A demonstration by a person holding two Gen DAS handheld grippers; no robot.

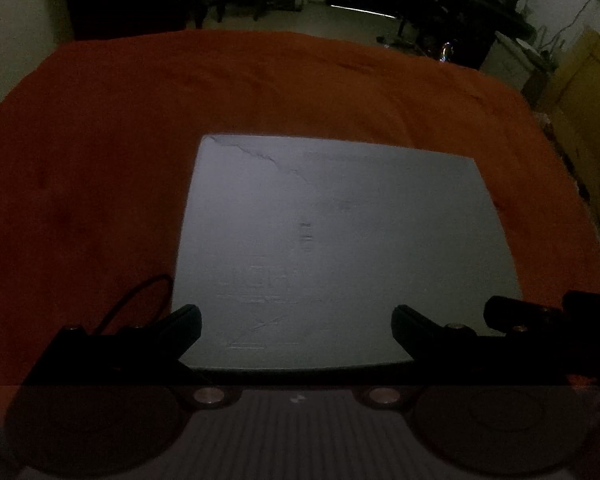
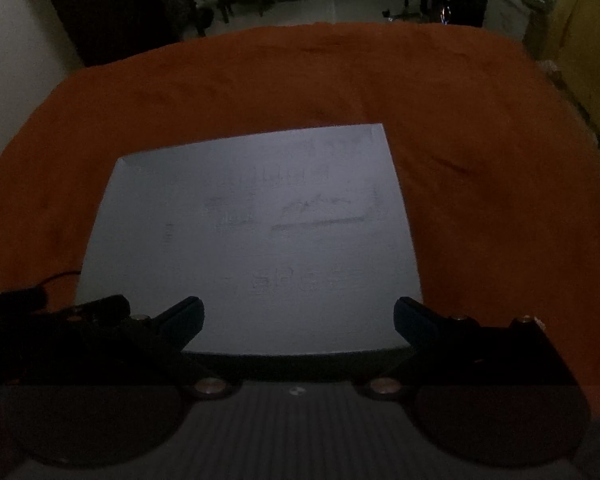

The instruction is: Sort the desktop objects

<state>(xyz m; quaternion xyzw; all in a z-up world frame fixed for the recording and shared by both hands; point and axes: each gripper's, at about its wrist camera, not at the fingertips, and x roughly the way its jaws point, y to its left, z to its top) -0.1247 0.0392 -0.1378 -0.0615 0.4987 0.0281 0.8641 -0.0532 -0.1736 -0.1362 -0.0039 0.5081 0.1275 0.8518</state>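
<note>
Grey sheet [image 1: 332,248] on orange cloth [image 1: 140,140], ahead of wide-spread left gripper [image 1: 296,326].

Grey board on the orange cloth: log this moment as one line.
left gripper: open, empty | right gripper: open, empty | grey board: flat on orange cloth, ungripped | lighting: dim

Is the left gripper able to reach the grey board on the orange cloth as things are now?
Probably yes. The left gripper is open, and the grey board lies flat right ahead of its jaws on the orange cloth, with nothing visible between them.
</note>
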